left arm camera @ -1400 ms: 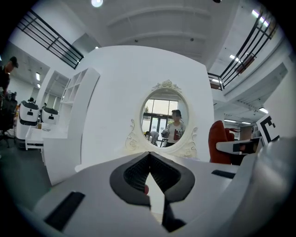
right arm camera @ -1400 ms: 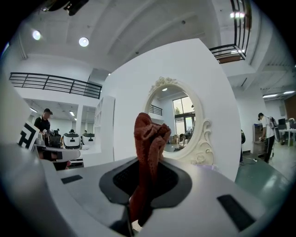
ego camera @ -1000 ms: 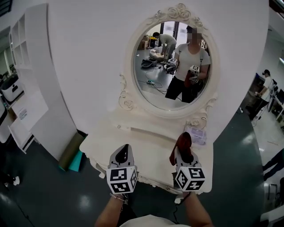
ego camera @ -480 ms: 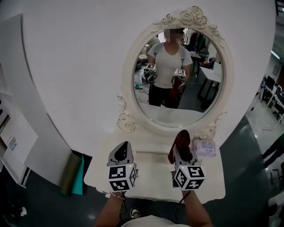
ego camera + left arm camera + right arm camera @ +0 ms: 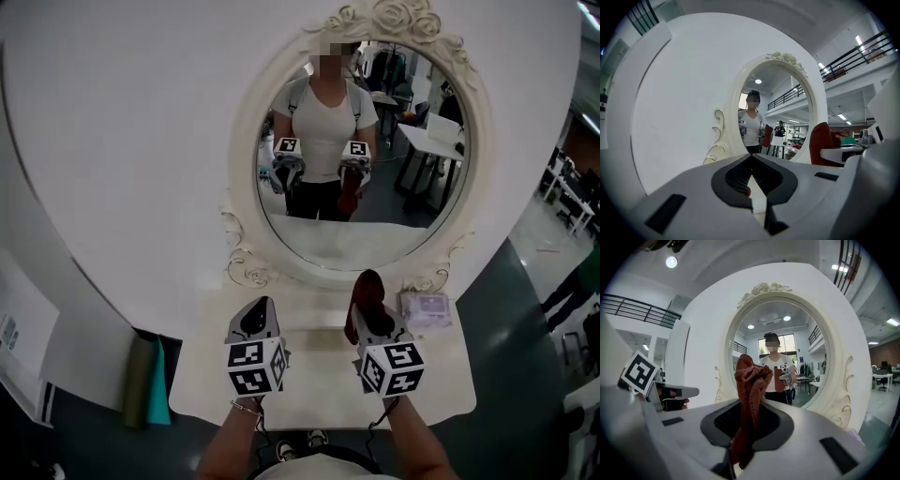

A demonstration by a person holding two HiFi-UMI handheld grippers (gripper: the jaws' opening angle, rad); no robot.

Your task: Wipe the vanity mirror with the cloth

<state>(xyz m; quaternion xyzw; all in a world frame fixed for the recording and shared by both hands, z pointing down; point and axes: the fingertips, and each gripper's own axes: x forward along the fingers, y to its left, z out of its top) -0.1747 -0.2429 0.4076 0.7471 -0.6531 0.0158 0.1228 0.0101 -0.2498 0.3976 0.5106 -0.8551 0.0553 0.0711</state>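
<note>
**Cloth raised, glass not yet touched**

Low and far to the left of the vanity mirror (image 5: 361,141), a rolled mat (image 5: 139,380) in dull green leans upright against the white wall panel, out of the work.

The left gripper (image 5: 257,317) is held below the mirror's lower rim, left of its centre. Its grey jaws are pressed together with nothing between them. It looks to be a spare hand here, kept low so it does not block the glass.

The mirror is an upright oval of clean-looking glass set in a cream frame (image 5: 242,178). The frame is glossy and moulded, with roses carved at the crown and scrolls at both lower sides. The pale table top (image 5: 314,352) beneath the mirror is smooth.

The right gripper (image 5: 373,317) sits below the lower rim, right of centre, apart from the glass. It pinches the cloth (image 5: 366,298), a dark red, nubbly knit. The jaws clamp the cloth low, and a crumpled bunch stands up beyond the tips. I judge that this grip lets soft fabric, not hard plastic, meet the glass first.

Just beneath the mirror's lower right scroll lies a small, clear, soft-sided packet (image 5: 425,307).
</note>
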